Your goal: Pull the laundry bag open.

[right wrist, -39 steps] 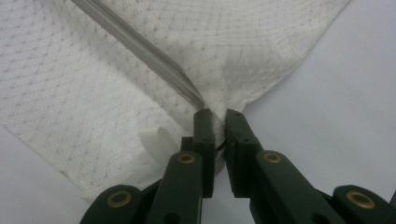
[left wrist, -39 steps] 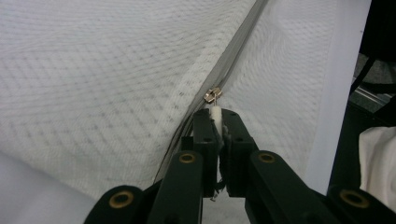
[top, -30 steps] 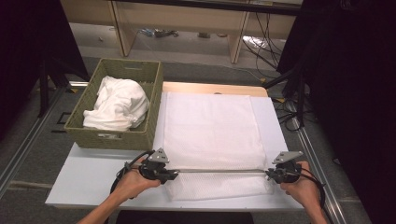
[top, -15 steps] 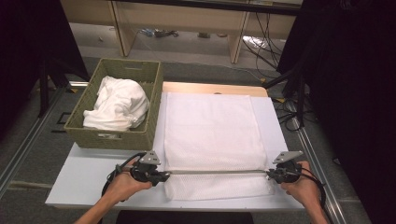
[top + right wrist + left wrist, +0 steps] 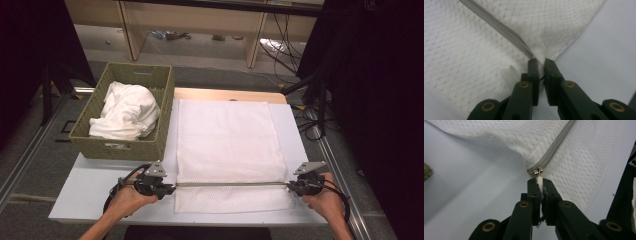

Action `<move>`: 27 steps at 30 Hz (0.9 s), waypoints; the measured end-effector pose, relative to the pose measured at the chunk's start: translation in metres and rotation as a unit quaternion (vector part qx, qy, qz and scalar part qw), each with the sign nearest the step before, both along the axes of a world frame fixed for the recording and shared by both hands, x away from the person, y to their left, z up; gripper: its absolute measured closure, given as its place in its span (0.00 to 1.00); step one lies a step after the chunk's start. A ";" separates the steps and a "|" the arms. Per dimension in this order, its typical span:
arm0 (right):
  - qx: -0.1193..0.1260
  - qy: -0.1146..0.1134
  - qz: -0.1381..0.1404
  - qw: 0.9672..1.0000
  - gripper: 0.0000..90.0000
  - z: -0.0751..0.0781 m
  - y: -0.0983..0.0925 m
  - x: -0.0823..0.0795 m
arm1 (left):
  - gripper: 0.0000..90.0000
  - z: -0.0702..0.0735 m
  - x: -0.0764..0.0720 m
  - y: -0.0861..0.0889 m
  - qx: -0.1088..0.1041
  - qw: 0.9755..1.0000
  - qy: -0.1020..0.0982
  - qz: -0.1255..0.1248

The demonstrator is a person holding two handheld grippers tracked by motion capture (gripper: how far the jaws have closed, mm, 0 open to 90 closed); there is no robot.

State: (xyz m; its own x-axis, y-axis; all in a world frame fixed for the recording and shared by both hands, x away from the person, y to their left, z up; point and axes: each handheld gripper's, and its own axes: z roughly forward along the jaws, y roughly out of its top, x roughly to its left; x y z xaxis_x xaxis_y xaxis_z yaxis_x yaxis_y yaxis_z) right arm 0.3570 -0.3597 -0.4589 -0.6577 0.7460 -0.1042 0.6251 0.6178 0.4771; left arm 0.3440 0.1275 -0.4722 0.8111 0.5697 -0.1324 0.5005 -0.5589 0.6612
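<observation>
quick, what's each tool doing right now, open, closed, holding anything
Left tool: closed on the white zipper pull of the mesh bag.
Right tool: closed, pinching the mesh bag's edge at the zipper's other end.

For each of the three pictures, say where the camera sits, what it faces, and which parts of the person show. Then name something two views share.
High view: above the table, facing forward and down; both forearms, left gripper, right gripper.
Left gripper view: on that gripper, along its jaws, shut on the zipper pull.
Right gripper view: on that gripper, along its jaws, pinching the mesh bag.
Shared: the grey zipper.
</observation>
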 end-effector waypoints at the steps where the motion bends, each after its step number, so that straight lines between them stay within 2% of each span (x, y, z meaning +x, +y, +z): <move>1: 0.001 -0.001 -0.001 1.000 0.94 -0.001 0.000 0.000 | 0.95 0.000 -0.001 -0.001 0.000 1.000 -0.001 0.003; 2: -0.006 -0.011 0.004 1.000 0.94 -0.002 0.001 0.000 | 0.95 0.001 0.000 0.000 0.001 1.000 -0.005 -0.003; 3: -0.016 -0.010 0.011 1.000 0.93 -0.001 0.002 -0.001 | 0.95 0.001 -0.001 -0.001 -0.001 1.000 -0.001 0.001; 4: -0.019 -0.009 0.003 1.000 0.91 0.000 0.004 -0.002 | 0.95 0.002 -0.001 -0.001 0.000 1.000 -0.002 0.001; 5: -0.024 -0.012 0.006 1.000 0.89 0.000 0.004 -0.001 | 0.95 0.002 0.000 -0.001 0.004 1.000 -0.005 -0.009; 7: -0.027 -0.016 -0.001 1.000 0.85 0.000 0.004 -0.001 | 0.95 0.001 -0.001 -0.002 0.005 1.000 -0.006 -0.002; 8: -0.024 -0.018 -0.003 1.000 0.81 0.001 0.004 -0.001 | 0.95 0.001 0.000 -0.001 0.010 1.000 -0.004 -0.009; 10: -0.014 -0.031 -0.015 0.999 0.72 0.004 0.004 0.000 | 0.94 0.000 -0.001 -0.002 0.006 1.000 0.001 -0.003; 11: -0.012 -0.036 -0.033 0.999 0.68 0.006 0.006 -0.001 | 0.94 0.000 0.000 -0.002 0.009 1.000 -0.005 -0.001; 12: -0.015 -0.058 -0.020 0.998 0.63 0.009 0.006 0.000 | 0.94 -0.001 0.000 -0.002 0.010 1.000 -0.006 -0.001; 13: 0.003 -0.068 -0.032 0.997 0.61 0.010 0.009 -0.002 | 0.94 -0.002 -0.001 -0.003 0.007 1.000 0.003 -0.002; 15: 0.031 -0.086 -0.016 0.996 0.58 0.013 0.014 -0.001 | 0.93 -0.001 -0.001 -0.004 0.012 1.000 0.000 -0.006; 16: 0.041 -0.089 -0.013 0.995 0.57 0.015 0.018 -0.001 | 0.93 0.000 0.000 -0.003 0.022 1.000 -0.002 -0.015; 17: 0.048 -0.095 -0.006 0.994 0.57 0.015 0.022 -0.001 | 0.92 -0.001 -0.001 -0.004 0.017 1.000 -0.005 -0.005; 19: 0.069 -0.098 0.010 0.993 0.56 0.016 0.033 0.000 | 0.92 -0.001 -0.002 -0.005 0.015 1.000 0.000 -0.004; 21: 0.082 -0.102 0.033 0.991 0.56 0.017 0.044 0.001 | 0.89 0.000 -0.001 -0.005 0.019 1.000 -0.004 -0.015; 22: 0.090 -0.096 0.043 0.990 0.56 0.018 0.053 0.000 | 0.86 0.000 -0.001 -0.005 0.018 1.000 -0.001 -0.014; 23: 0.094 -0.101 0.058 0.989 0.56 0.018 0.057 0.001 | 0.83 0.000 -0.001 -0.005 0.014 1.000 0.003 -0.008; 24: 0.099 -0.098 0.068 0.988 0.56 0.017 0.063 0.002 | 0.80 0.002 -0.002 -0.004 0.021 1.000 -0.003 -0.005; 25: 0.099 -0.101 0.088 0.986 0.56 0.017 0.070 0.004 | 0.77 0.002 -0.002 -0.005 0.018 1.000 -0.008 -0.005; 27: 0.107 -0.096 0.106 0.984 0.57 0.016 0.080 0.006 | 0.67 0.003 -0.004 -0.007 0.018 1.000 -0.017 0.000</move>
